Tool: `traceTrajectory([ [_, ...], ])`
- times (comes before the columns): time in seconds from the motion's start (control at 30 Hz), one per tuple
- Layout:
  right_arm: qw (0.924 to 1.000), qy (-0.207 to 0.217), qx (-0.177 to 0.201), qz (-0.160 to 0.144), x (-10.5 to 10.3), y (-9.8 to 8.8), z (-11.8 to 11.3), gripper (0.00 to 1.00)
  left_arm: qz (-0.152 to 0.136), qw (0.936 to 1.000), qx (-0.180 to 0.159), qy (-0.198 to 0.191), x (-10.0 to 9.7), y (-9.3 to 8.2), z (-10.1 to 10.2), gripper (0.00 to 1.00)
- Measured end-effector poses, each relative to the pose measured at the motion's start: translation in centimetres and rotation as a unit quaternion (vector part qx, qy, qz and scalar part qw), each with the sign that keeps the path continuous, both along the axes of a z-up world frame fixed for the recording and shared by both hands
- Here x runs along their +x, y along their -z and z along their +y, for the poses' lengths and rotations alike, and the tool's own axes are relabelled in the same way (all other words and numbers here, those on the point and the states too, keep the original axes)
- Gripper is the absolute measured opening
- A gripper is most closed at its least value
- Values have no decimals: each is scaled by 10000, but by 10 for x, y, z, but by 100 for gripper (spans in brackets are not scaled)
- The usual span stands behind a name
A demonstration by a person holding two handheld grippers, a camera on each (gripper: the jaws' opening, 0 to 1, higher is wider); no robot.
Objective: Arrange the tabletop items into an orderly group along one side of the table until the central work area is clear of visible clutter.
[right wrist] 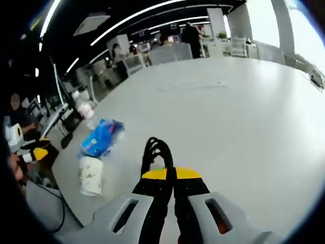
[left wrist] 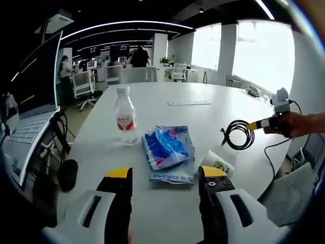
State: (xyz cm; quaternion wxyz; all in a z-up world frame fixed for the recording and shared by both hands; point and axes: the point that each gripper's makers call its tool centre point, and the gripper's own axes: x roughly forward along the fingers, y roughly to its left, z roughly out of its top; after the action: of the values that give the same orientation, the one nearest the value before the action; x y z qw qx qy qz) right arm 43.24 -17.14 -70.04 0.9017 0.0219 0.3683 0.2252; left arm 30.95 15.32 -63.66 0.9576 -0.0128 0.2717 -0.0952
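Black cable [right wrist: 155, 152]: in the right gripper view I see its near end vanish between my shut tongs.
White packet [left wrist: 217, 163]: my left tongs' right jaw covers its near end.
Blue pack [left wrist: 167, 147]: its print is too small for me to read.
Laptop [left wrist: 31, 96]: cut off at the left edge.

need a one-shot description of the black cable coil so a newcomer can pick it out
Start at the big white table and find the cluster of water bottle, blue snack bag and small white packet. The cable coil lies apart from them, pinched by the right tongs. It is the one black item, a looped cord rather than a package or bottle.
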Motion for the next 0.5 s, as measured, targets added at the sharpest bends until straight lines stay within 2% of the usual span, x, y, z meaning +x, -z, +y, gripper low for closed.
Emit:
traceTrajectory([
  [0.17, 9998, -23, -187, 107, -5, 14, -8, 0, -14, 10000, 10, 15, 2, -2, -2, 52],
  [0.5, 9993, 142, -223, 271, -7, 26, -13, 0, 7, 10000, 56, 31, 1, -2, -2, 53],
])
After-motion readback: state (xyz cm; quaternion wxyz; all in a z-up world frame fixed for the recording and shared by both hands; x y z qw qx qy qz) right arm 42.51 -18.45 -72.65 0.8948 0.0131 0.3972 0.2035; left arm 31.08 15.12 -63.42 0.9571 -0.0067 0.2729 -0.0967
